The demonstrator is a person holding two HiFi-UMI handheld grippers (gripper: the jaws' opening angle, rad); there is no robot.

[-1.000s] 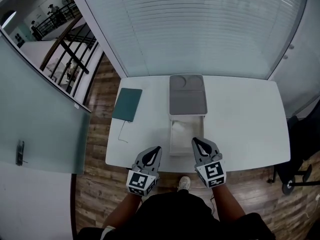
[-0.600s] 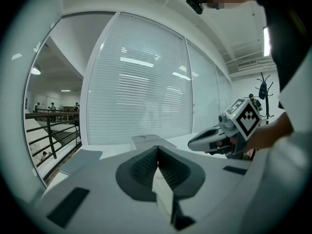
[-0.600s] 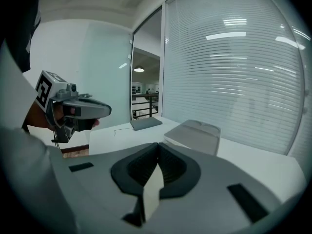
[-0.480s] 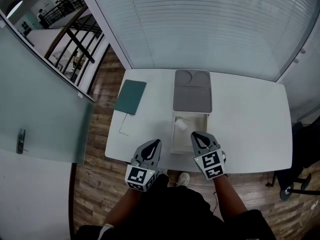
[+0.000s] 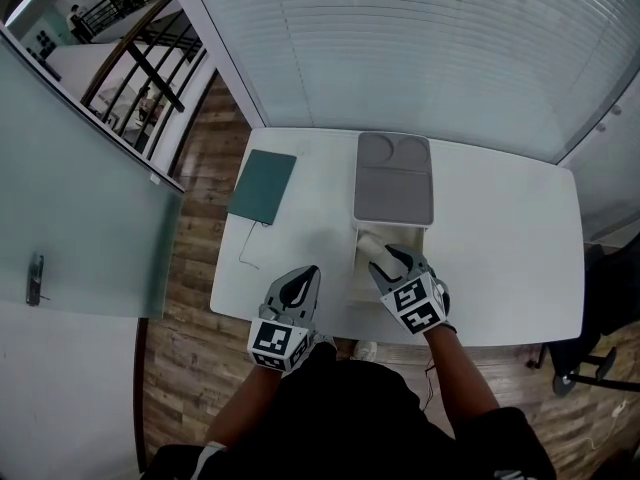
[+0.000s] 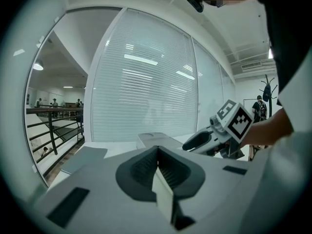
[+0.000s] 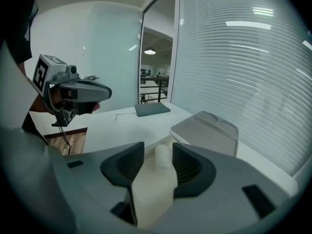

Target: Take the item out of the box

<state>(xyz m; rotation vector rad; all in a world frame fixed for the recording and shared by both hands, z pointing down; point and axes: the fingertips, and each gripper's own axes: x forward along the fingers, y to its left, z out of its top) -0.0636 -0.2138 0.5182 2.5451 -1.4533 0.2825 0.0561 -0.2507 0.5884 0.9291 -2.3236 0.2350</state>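
Fingers (image 7: 127,165) of the right gripper (image 7: 158,152) have just sprung apart as it dips into the open white box (image 5: 358,273), its grey lid (image 5: 393,190) folded back. They bracket, without pressing, the small white cylindrical item (image 7: 162,156) lying inside at twelve o'clock. At nine o'clock the left gripper (image 5: 303,282) hovers, jaws together and empty. A pickup looks imminent.

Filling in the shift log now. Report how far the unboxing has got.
Done: the grey lid lies open behind the box. In hand: the right gripper is over the box, its jaws just opened, with the white item in line between them but not gripped. The left gripper is shut and empty, off to the side. Left: close on the item and lift it out.
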